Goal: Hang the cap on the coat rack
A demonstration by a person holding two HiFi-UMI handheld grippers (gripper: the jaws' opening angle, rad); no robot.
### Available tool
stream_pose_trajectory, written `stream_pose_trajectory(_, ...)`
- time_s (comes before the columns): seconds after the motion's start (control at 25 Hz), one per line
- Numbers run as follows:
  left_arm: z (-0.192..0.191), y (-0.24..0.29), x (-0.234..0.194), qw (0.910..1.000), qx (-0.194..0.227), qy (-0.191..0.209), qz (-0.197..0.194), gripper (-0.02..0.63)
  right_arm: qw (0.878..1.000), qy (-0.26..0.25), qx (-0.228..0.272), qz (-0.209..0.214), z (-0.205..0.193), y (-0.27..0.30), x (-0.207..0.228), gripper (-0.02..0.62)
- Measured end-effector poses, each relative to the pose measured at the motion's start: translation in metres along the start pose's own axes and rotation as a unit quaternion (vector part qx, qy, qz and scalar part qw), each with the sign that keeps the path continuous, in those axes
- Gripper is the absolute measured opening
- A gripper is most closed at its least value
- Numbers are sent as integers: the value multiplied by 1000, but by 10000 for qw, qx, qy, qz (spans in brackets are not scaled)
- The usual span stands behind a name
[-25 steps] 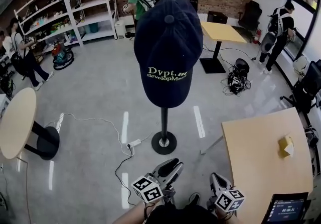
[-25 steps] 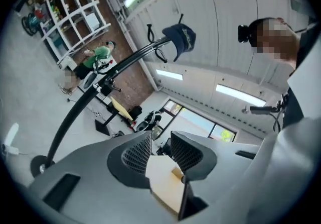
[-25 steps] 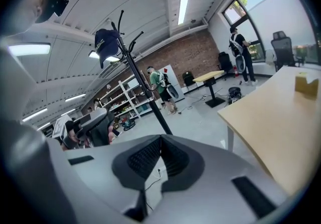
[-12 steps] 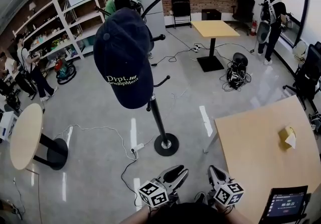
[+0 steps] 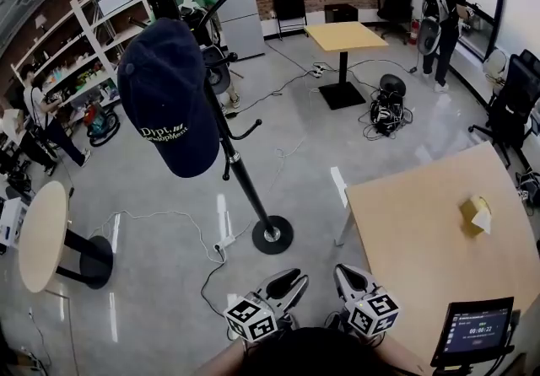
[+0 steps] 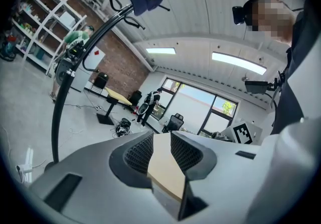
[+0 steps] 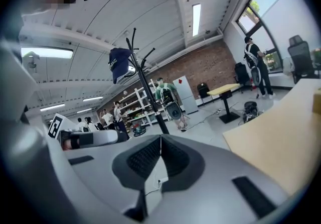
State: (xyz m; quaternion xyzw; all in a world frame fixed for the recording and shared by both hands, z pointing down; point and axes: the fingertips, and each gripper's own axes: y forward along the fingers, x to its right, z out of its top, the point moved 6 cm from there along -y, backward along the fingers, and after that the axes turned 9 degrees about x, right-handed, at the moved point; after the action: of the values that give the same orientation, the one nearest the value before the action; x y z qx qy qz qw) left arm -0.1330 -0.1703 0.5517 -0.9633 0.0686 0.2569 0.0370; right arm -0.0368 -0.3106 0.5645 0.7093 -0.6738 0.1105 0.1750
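**A:** Where are the grippers at?
**B:** Down low by the person; left gripper (image 5: 294,281) has its jaws apart, nothing in them; right gripper (image 5: 346,272) is pinched closed, empty too.
**A:** And the cap?
**B:** The cap (image 5: 164,96) hangs on an upper arm of the coat rack (image 5: 242,182), well apart from both; long axis runs up-down; crown up, brim pointing floorward.

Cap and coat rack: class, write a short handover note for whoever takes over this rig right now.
Left tool: open, nothing between its jaws.
Right tool: shut, empty.
Cap hangs high on the coat rack, clear of both tools.
Done: the cap is hung.
Left: nothing visible, except perhaps checking that it sits securely.
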Motion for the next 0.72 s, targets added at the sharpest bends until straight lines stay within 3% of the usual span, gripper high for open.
stream_pose_trajectory(0.72,1,27,-3,9999,119,-77,79,107,9994,-219,-143,209,17,9,17,5)
